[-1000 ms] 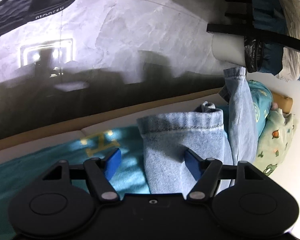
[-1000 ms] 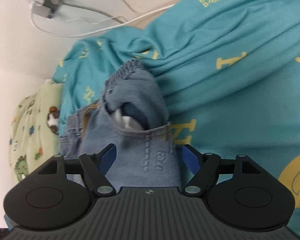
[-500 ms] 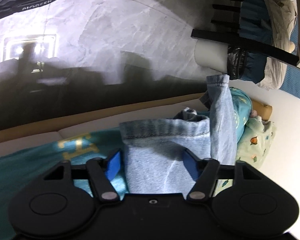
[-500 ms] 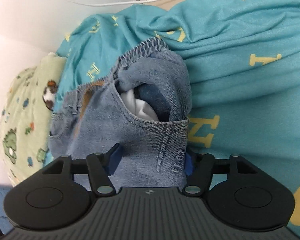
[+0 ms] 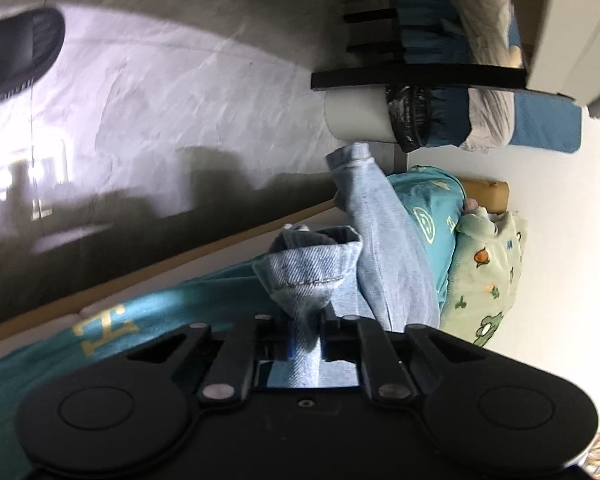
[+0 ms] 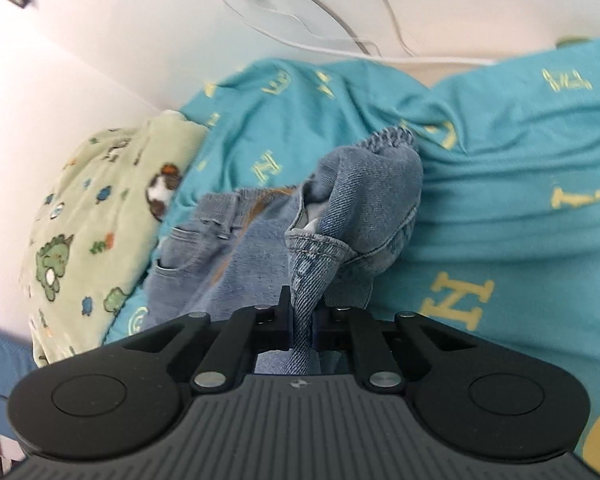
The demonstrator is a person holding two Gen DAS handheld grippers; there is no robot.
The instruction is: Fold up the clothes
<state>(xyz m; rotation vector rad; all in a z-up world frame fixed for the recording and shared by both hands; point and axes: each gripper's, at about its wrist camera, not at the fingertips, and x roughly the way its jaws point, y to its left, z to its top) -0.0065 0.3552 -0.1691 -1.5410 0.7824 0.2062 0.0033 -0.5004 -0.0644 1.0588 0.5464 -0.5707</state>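
A pair of light blue jeans point(image 5: 384, 248) lies on a teal bedsheet with yellow letters point(image 5: 148, 312). My left gripper point(image 5: 305, 332) is shut on a hemmed leg end of the jeans point(image 5: 312, 272), which bunches up just beyond the fingers. The other leg runs up and away to the right. In the right wrist view my right gripper point(image 6: 303, 320) is shut on the waistband corner of the jeans point(image 6: 316, 256), with a pocket point(image 6: 180, 256) and white lining showing to its left.
A green dinosaur-print blanket point(image 6: 96, 224) lies beside the jeans, also in the left wrist view point(image 5: 488, 276). White cables and a power strip point(image 6: 300, 12) sit beyond the sheet. A black slipper point(image 5: 16, 56), grey floor, a black rack point(image 5: 416, 78) and a bin lie past the bed edge.
Both grippers went from open around the denim to shut on it. The cloth now bunches up and lifts in front of each pair of fingers.
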